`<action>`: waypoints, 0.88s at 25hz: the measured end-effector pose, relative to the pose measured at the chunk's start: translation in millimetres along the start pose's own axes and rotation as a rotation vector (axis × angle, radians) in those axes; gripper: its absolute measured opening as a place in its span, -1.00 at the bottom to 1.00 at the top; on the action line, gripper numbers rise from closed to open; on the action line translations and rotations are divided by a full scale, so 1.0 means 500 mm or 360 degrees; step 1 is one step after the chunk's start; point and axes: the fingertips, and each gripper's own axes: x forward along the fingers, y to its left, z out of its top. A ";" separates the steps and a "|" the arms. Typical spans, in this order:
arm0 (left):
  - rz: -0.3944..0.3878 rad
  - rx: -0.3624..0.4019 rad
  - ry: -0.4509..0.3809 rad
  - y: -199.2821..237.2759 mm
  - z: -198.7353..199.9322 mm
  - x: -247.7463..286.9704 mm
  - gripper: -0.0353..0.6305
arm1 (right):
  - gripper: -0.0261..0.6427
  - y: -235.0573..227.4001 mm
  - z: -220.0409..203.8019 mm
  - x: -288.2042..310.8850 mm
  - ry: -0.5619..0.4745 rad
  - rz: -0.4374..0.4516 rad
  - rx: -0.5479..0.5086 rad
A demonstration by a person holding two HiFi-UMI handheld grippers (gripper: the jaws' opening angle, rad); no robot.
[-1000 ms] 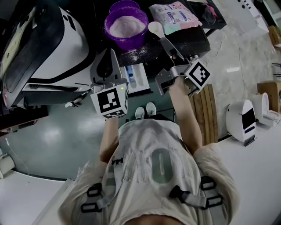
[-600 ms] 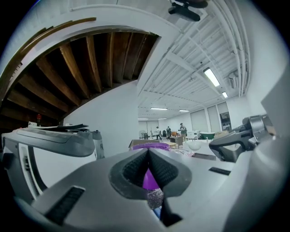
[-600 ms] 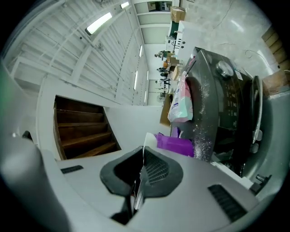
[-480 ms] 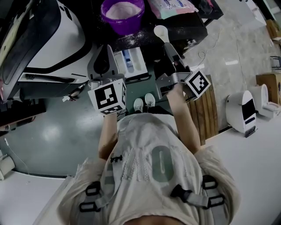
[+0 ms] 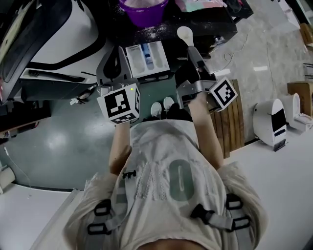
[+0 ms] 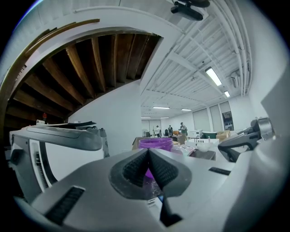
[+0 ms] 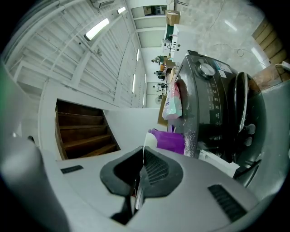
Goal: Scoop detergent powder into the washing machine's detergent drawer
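Right claw (image 5: 192, 52) grips the white scoop (image 5: 184, 33) near the open drawer (image 5: 134, 59)

Grey-green floor (image 5: 58, 141), wooden staircase (image 7: 81, 131), white ceiling (image 6: 190, 41) with strip lights (image 6: 213, 76).

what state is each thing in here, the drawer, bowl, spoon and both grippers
detergent drawer: pulled open
purple bowl: upright, powder inside
spoon: held by its handle, to the right of the drawer; load cannot be told
left gripper: shut, nothing between the jaws
right gripper: shut on the spoon handle
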 end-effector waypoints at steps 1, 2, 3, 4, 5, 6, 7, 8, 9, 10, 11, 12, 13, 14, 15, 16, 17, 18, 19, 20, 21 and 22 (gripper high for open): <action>0.0010 0.0000 0.0000 0.005 -0.002 -0.005 -0.83 | -0.89 0.000 -0.007 -0.001 0.0010 0.0008 0.0010; 0.0019 0.0002 -0.0001 0.010 -0.003 -0.012 -0.83 | -0.89 0.000 -0.014 -0.003 0.0021 0.0014 0.0017; 0.0027 0.0004 -0.0004 0.014 -0.003 -0.018 -0.83 | -0.89 0.000 -0.022 -0.004 0.0032 0.0020 0.0024; 0.0034 0.0007 -0.0007 0.019 -0.004 -0.025 -0.83 | -0.89 -0.001 -0.032 -0.005 0.0043 0.0025 0.0035; 0.0042 0.0012 -0.0009 0.023 -0.005 -0.032 -0.83 | -0.89 -0.003 -0.042 -0.005 0.0055 0.0029 0.0044; 0.0052 0.0018 -0.0009 0.028 -0.008 -0.038 -0.83 | -0.89 -0.007 -0.052 -0.005 0.0070 0.0031 0.0051; 0.0064 0.0023 -0.0005 0.034 -0.011 -0.044 -0.83 | -0.89 -0.012 -0.064 -0.003 0.0085 0.0029 0.0059; 0.0074 0.0025 0.0001 0.040 -0.015 -0.050 -0.83 | -0.89 -0.018 -0.077 -0.002 0.0101 0.0024 0.0071; 0.0084 0.0024 0.0009 0.047 -0.019 -0.057 -0.83 | -0.89 -0.025 -0.091 -0.001 0.0118 0.0018 0.0087; 0.0091 0.0021 0.0017 0.054 -0.024 -0.063 -0.83 | -0.89 -0.031 -0.106 0.000 0.0137 0.0010 0.0102; 0.0099 0.0019 0.0025 0.060 -0.028 -0.070 -0.83 | -0.89 -0.036 -0.121 0.000 0.0159 0.0003 0.0111; 0.0107 0.0018 0.0030 0.066 -0.031 -0.076 -0.83 | -0.89 -0.040 -0.136 0.000 0.0184 -0.0004 0.0115; 0.0117 0.0018 0.0033 0.072 -0.034 -0.083 -0.83 | -0.89 -0.044 -0.150 0.001 0.0209 -0.0010 0.0116; 0.0128 0.0015 0.0035 0.079 -0.038 -0.088 -0.83 | -0.89 -0.047 -0.164 0.001 0.0233 -0.0016 0.0116; 0.0140 0.0012 0.0038 0.087 -0.041 -0.093 -0.83 | -0.89 -0.050 -0.177 0.003 0.0255 -0.0018 0.0118; 0.0153 0.0008 0.0041 0.095 -0.045 -0.098 -0.83 | -0.89 -0.051 -0.189 0.004 0.0277 -0.0019 0.0120; 0.0167 0.0003 0.0046 0.103 -0.050 -0.103 -0.83 | -0.89 -0.052 -0.201 0.006 0.0298 -0.0018 0.0121; 0.0180 -0.0001 0.0051 0.110 -0.054 -0.108 -0.83 | -0.89 -0.053 -0.212 0.008 0.0318 -0.0018 0.0123; 0.0193 -0.0006 0.0056 0.117 -0.059 -0.113 -0.83 | -0.89 -0.054 -0.223 0.010 0.0335 -0.0019 0.0126; 0.0204 -0.0009 0.0062 0.124 -0.064 -0.119 -0.83 | -0.89 -0.056 -0.231 0.012 0.0349 -0.0021 0.0127; 0.0217 -0.0013 0.0067 0.131 -0.069 -0.124 -0.83 | -0.89 -0.057 -0.239 0.015 0.0360 -0.0023 0.0127; 0.0230 -0.0016 0.0073 0.138 -0.073 -0.129 -0.83 | -0.89 -0.057 -0.247 0.018 0.0371 -0.0023 0.0125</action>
